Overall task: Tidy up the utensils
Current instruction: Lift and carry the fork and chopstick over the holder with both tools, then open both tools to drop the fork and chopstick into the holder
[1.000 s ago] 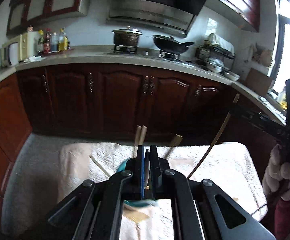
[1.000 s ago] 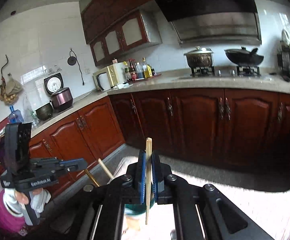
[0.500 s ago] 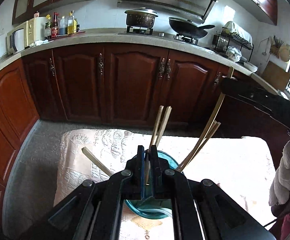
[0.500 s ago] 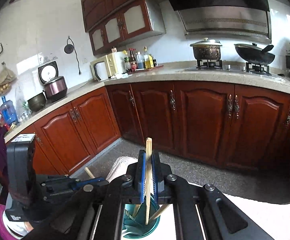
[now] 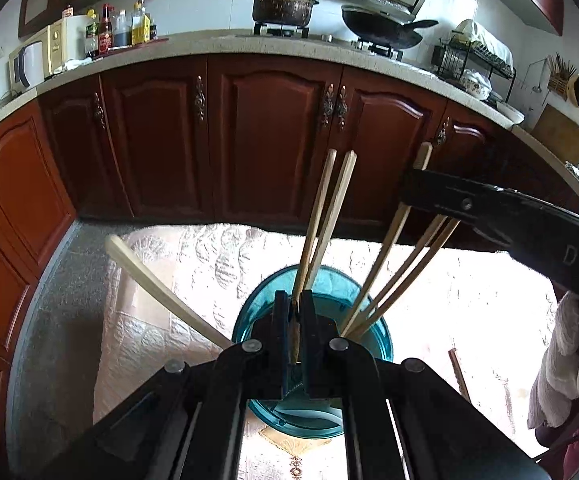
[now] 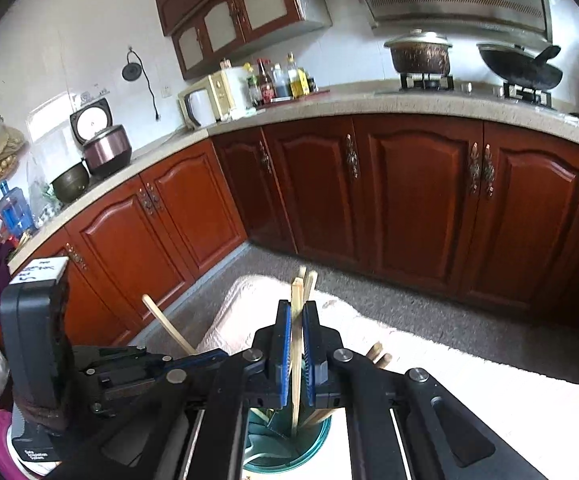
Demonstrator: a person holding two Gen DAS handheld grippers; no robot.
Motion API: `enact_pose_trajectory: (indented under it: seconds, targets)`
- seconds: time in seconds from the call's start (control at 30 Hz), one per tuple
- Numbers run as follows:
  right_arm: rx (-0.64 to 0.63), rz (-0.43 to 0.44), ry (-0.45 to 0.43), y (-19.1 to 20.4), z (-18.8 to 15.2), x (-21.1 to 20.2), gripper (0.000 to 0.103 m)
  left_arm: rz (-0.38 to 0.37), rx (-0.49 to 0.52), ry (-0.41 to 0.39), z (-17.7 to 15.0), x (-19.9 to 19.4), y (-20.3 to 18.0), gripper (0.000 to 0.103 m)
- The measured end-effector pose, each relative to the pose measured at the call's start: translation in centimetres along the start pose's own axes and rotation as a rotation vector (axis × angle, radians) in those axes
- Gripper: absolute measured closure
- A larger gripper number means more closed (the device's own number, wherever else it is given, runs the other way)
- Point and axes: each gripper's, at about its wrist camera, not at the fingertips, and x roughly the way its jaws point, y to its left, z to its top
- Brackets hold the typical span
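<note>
The left gripper [image 5: 294, 312], black and angular with blue-edged pads, is clamped on a thin wooden chopstick [image 5: 295, 342] whose lower end sits over the mouth of a round, translucent teal cup [image 5: 257, 304]. From that cup several more bamboo chopsticks fan out: a square-ended pair [image 5: 325, 216] rises toward twelve o'clock, a bundle of three [image 5: 401, 264] leans toward two o'clock, and one pale, flatter stick [image 5: 157, 284] slants out toward ten o'clock. The cup stands on a cream quilted tablecloth [image 5: 193, 256] with an embossed, scalloped pattern.

In the right wrist view, the right gripper [image 6: 297, 344] is clenched on a single pale, square-sectioned chopstick [image 6: 296, 360] that stands nearly upright, its lower tip inside the teal cup [image 6: 321, 436] at six o'clock and its top just above the blue pads. Other stick ends [image 6: 377, 352] show just beside the gripper at four o'clock.

In the left wrist view a hand in a white knit glove [image 5: 565, 364] appears at four o'clock, below the matte black body of the other tool.

Behind, glossy reddish-brown cabinet doors [image 6: 417, 200] with arched panels and ornate metal pulls run under a speckled stone counter [image 6: 353, 100]. On the hob sit a lidded, scorched pot [image 6: 419, 54] and a black wok [image 6: 519, 66].
</note>
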Motion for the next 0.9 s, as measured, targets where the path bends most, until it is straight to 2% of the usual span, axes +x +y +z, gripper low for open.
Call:
enact_pose_trajectory:
  seconds: [0.2,0.33,0.4,0.5,0.9]
  targets:
    - [0.020,0.003,0.019,-0.5,-0.8,1.0,0.096,0.013,-0.004,0.025,-0.5,1.1,0.0,0.098]
    - [0.006,-0.015,0.024,-0.4,-1.0,1.0,0.092,0.016,-0.014,0.037,-0.6,1.7,0.1,0.098]
    - [0.007,-0.016,0.023,-0.3,-1.0,0.9,0.083,0.017,-0.019,0.042,-0.7,1.9,0.3,0.098]
    - [0.005,-0.018,0.017,-0.2,-1.0,0.6,0.080,0.020,-0.016,0.046,-0.7,2.0,0.2,0.098]
    - [0.021,-0.026,0.011,-0.4,-1.2,-0.3,0.077,0.028,-0.022,0.052,-0.9,2.0,0.4,0.098]
